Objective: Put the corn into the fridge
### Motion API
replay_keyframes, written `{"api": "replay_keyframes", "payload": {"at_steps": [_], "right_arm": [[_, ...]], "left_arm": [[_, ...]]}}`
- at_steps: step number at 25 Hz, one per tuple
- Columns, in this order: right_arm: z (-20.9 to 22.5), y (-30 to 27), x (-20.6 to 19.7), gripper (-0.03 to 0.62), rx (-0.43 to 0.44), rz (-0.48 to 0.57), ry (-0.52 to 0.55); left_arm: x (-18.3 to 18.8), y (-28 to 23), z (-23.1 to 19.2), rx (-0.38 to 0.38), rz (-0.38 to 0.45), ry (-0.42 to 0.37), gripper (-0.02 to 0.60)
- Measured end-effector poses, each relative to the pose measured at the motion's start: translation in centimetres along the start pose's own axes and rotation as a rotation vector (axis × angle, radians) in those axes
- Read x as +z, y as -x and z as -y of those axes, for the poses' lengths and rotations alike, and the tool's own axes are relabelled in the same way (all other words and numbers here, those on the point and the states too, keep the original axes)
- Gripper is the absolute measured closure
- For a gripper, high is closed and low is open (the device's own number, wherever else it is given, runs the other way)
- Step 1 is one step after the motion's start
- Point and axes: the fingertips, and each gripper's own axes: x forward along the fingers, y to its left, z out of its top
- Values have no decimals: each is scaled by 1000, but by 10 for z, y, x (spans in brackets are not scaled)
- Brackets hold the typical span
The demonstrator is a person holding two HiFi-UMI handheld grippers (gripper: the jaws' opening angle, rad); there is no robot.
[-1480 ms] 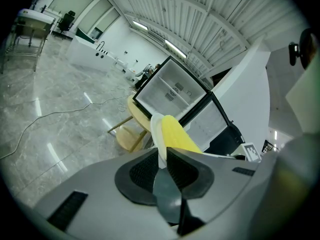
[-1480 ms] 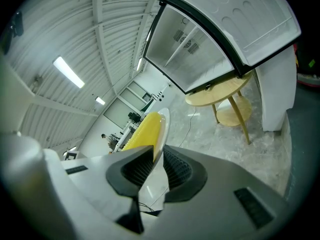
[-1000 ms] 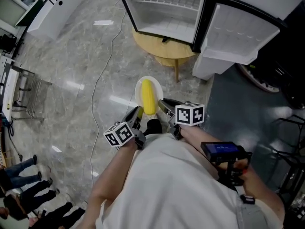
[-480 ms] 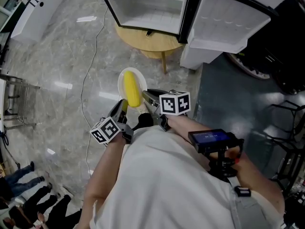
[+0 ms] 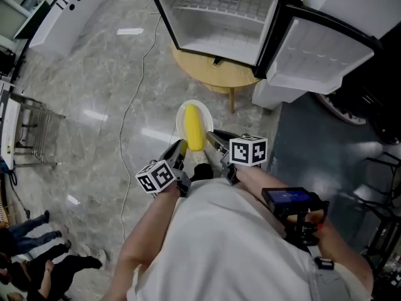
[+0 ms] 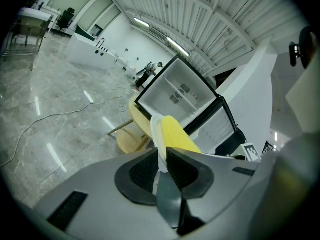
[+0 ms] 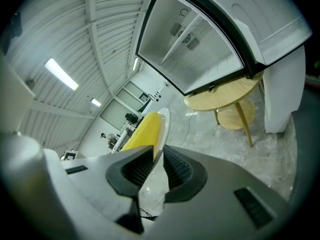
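Note:
A yellow corn cob [image 5: 194,126] lies on a small white plate [image 5: 182,114] held in the air over the floor. My left gripper [image 5: 180,149] is shut on the plate's near left rim, and my right gripper [image 5: 212,140] is shut on its near right rim. The left gripper view shows the plate [image 6: 156,134] edge-on between the pads with the corn [image 6: 177,135] on it. In the right gripper view the plate [image 7: 161,132] and corn [image 7: 141,131] sit the same way. The open fridge [image 5: 219,17] stands ahead, its door [image 5: 319,49] swung right.
A round wooden table [image 5: 216,74] carries the fridge. A cable [image 5: 135,93] trails over the marble floor. A white counter [image 5: 69,8] is at the far left, a metal rack [image 5: 31,133] at the left edge. Several people's legs [image 5: 37,265] show at bottom left.
The view has shifted back so the fridge and table sit lower and more to the right in frame. Both grippers still hold the plate with the corn the same way.

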Motion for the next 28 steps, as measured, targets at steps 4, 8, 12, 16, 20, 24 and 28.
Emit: {"api": "replay_keyframes", "payload": {"at_steps": [4, 8, 12, 16, 20, 24, 28], "right_arm": [[6, -8, 12, 532, -11, 5, -10], [11, -18, 24, 531, -21, 10, -21], [17, -29, 37, 531, -30, 17, -35], [22, -42, 48, 531, -43, 18, -48], [26, -55, 57, 531, -60, 22, -57], [30, -68, 67, 531, -81, 18, -55], [26, -81, 77, 531, -85, 25, -51]], "left_arm": [[11, -13, -4, 0, -15, 1, 525], [23, -25, -7, -6, -29, 1, 525], [35, -39, -13, -8, -47, -4, 525], [49, -51, -20, -11, -57, -1, 525], [61, -61, -28, -21, -65, 0, 525], [75, -71, -34, -33, -67, -8, 525], [89, -76, -42, -37, -71, -6, 525]]}}
